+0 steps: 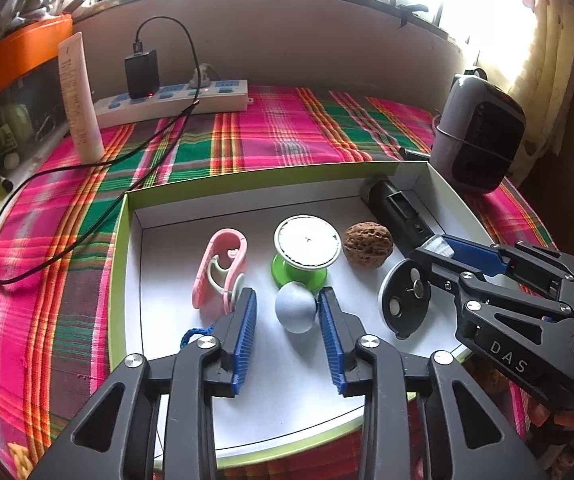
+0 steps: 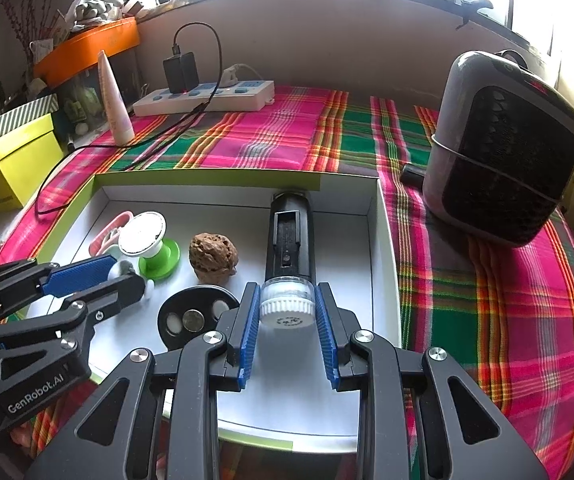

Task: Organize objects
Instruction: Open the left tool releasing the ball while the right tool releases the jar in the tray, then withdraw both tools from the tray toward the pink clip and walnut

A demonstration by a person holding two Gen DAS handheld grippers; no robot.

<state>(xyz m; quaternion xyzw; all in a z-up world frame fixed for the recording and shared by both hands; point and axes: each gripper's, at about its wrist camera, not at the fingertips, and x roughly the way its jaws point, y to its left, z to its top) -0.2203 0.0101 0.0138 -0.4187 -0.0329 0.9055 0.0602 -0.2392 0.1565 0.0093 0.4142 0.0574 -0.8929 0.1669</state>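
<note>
Torch (image 2: pixel 289 248) is lying in the box (image 2: pixel 385 248), lower centre of the right view. Long axis is running straight away from the camera, white head nearest, black tail pointing to the far wall. Head is being bracketed by the right gripper (image 2: pixel 287 312), pads closing on or just touching it; firm grip cannot be told. Ball (image 1: pixel 295 307) is being straddled by the left gripper (image 1: pixel 286 320), fingers spread, right pad touching. Nut (image 1: pixel 368 244) is sitting beside the torch.
</note>
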